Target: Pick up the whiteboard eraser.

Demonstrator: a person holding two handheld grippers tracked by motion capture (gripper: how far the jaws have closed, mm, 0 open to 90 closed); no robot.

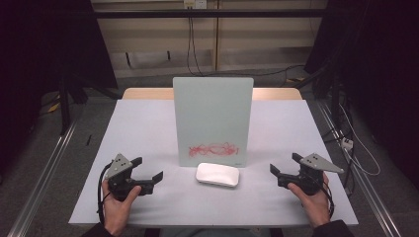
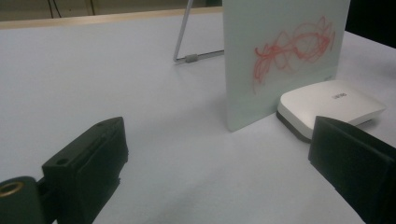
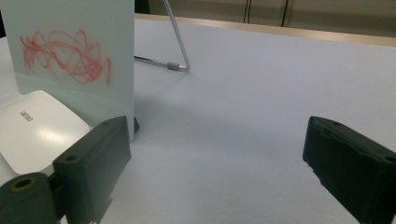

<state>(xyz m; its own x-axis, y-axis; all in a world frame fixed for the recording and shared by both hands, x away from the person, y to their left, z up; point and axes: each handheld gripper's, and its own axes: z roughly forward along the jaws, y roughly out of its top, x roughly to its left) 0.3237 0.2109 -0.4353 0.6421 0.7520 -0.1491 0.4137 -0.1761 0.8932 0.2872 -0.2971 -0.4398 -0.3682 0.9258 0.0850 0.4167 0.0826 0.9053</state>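
Both jaws of the left gripper (image 1: 147, 168) and right gripper (image 1: 284, 164) are held apart, empty; between them lies the white eraser (image 1: 218, 174).

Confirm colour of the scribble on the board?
Red scribble on the pale board; clearest in the left gripper view.

A pale grey tabletop (image 1: 148, 128) with a light wooden strip along its far edge carries two things. A whiteboard (image 1: 213, 118) stands upright near the middle, propped from behind by a thin metal wire stand (image 2: 187, 42) whose foot rests on the surface; red scribbles (image 1: 213, 148) mark the lower part of its front face. Just in front of the board, touching or nearly touching its base, a flat white eraser (image 1: 218, 174) with rounded corners and a dark underside lies flat on the tabletop.
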